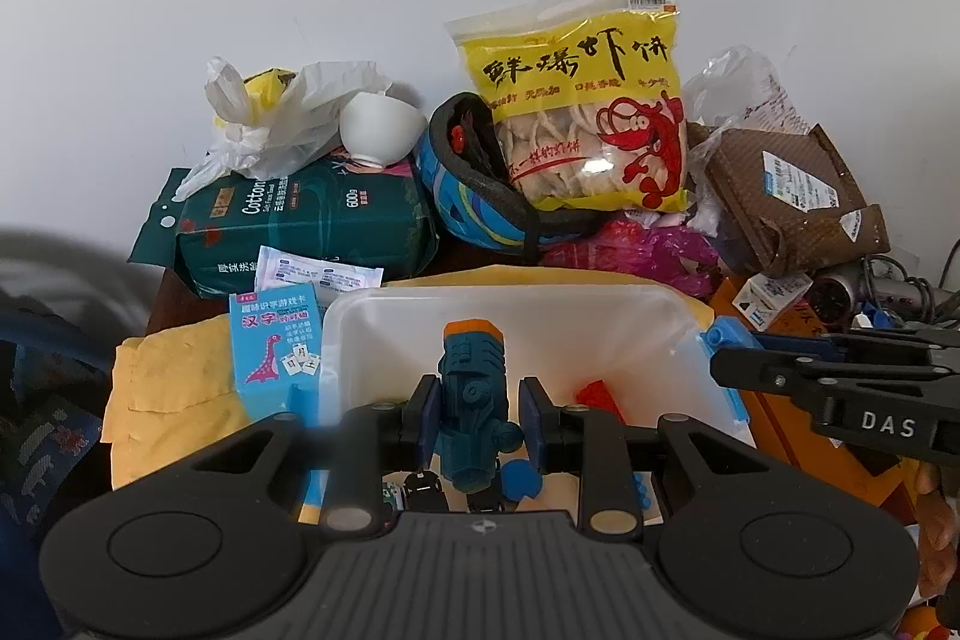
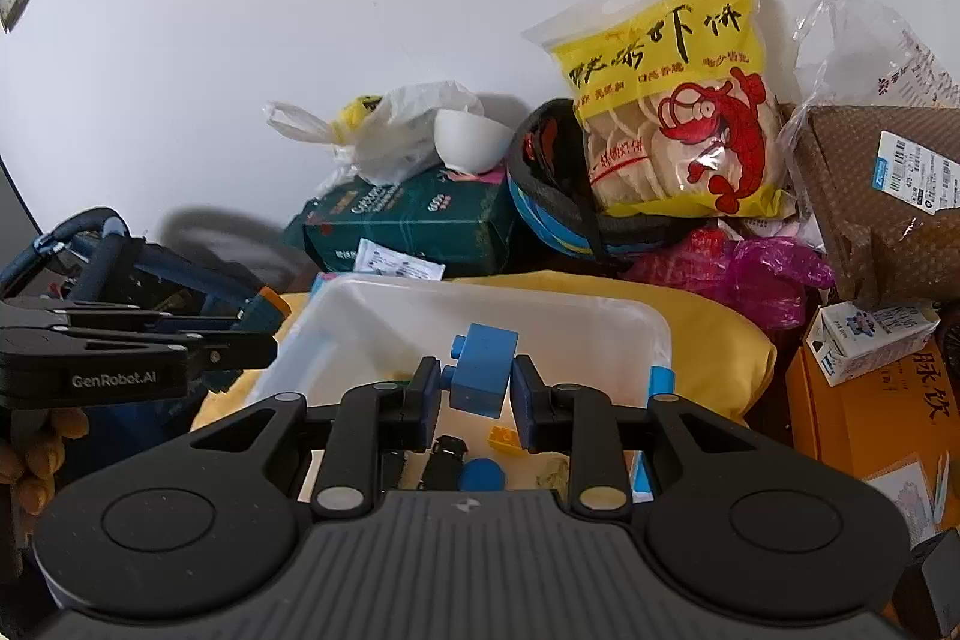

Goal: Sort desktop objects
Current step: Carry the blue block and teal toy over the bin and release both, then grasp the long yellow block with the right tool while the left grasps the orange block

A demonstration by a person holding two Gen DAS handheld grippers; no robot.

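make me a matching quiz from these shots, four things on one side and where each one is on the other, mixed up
Things:
1. teal toy robot
2. blue building block
3. white bowl
4. shrimp cracker bag

Places:
A. tipped on the green cotton tissue pack
B. between the fingers of the right hand-held gripper
C. leaning on the wall behind the blue helmet
D. between the fingers of the left hand-held gripper, over the white bin

Pairs: 1-D, 2-B, 3-A, 4-C
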